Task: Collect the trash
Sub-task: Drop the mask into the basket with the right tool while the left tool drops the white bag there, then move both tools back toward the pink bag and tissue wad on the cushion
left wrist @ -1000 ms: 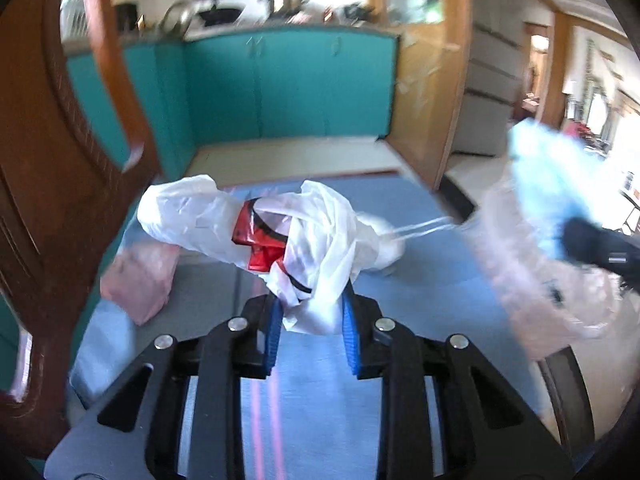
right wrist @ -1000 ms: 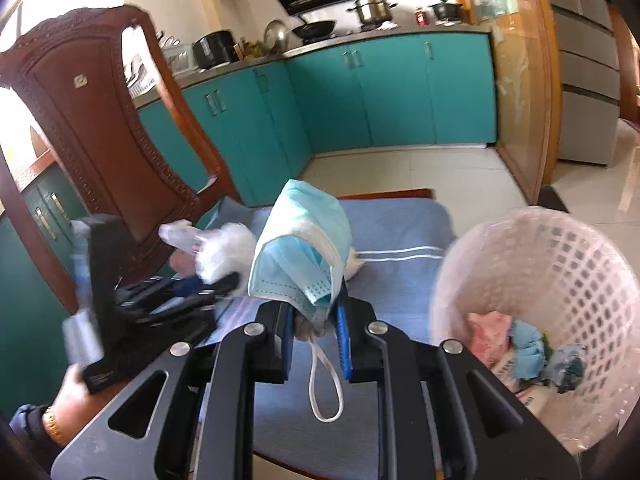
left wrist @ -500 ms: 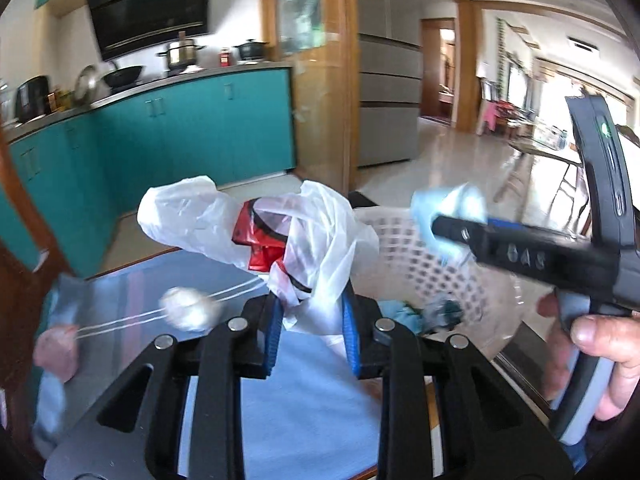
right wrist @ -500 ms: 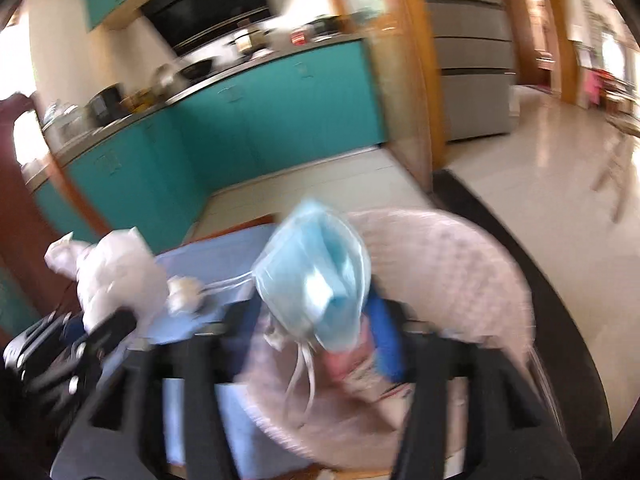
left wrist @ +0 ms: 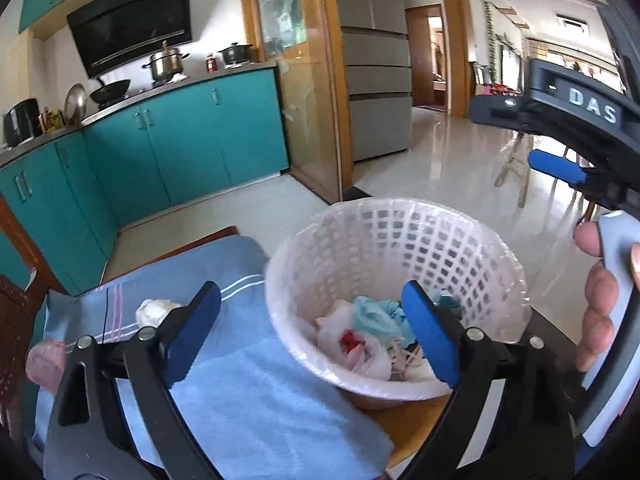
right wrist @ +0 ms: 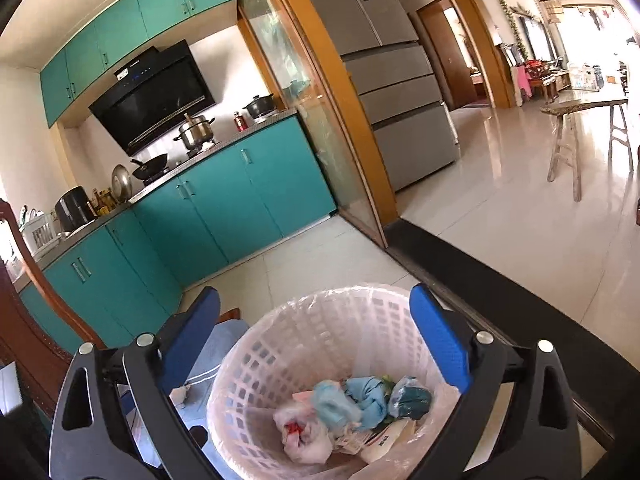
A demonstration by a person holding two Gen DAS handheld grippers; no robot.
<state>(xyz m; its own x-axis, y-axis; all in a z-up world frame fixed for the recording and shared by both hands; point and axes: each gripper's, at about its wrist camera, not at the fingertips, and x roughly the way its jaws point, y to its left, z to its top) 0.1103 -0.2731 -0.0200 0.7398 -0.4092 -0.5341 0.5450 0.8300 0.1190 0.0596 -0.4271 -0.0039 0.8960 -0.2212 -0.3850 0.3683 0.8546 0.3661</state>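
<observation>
left gripper (left wrist: 312,328): jaws have just been opening and now stand wide, nothing between the pads; you hold it over the near rim of the basket.
right gripper (right wrist: 316,340): jaws have just been opening too, spread wide and empty, aimed down into the same basket.
basket (left wrist: 460,240): white lattice, lined with thin plastic, standing at the right end of the blue cloth (left wrist: 256,392). Inside lie a white bag with red print (left wrist: 352,344), a blue face mask (left wrist: 372,316) and other scraps.
remaining trash: a white crumpled wad (left wrist: 154,309) on the cloth, just left of your left gripper's left finger; a pink crumpled piece (left wrist: 42,360) further left, at the cloth's edge.
key relation: both leftovers lie left of the basket and on your left hand's side, so the left gripper is the nearer one. Neither piece shows a clear long axis; any approach angle should do.
in the way: the carved wooden chair (right wrist: 24,320) stands close on the left. The right gripper body hangs at the right of the left view, well clear of that reach.
judgement: drop done; swing left for the wad next.
</observation>
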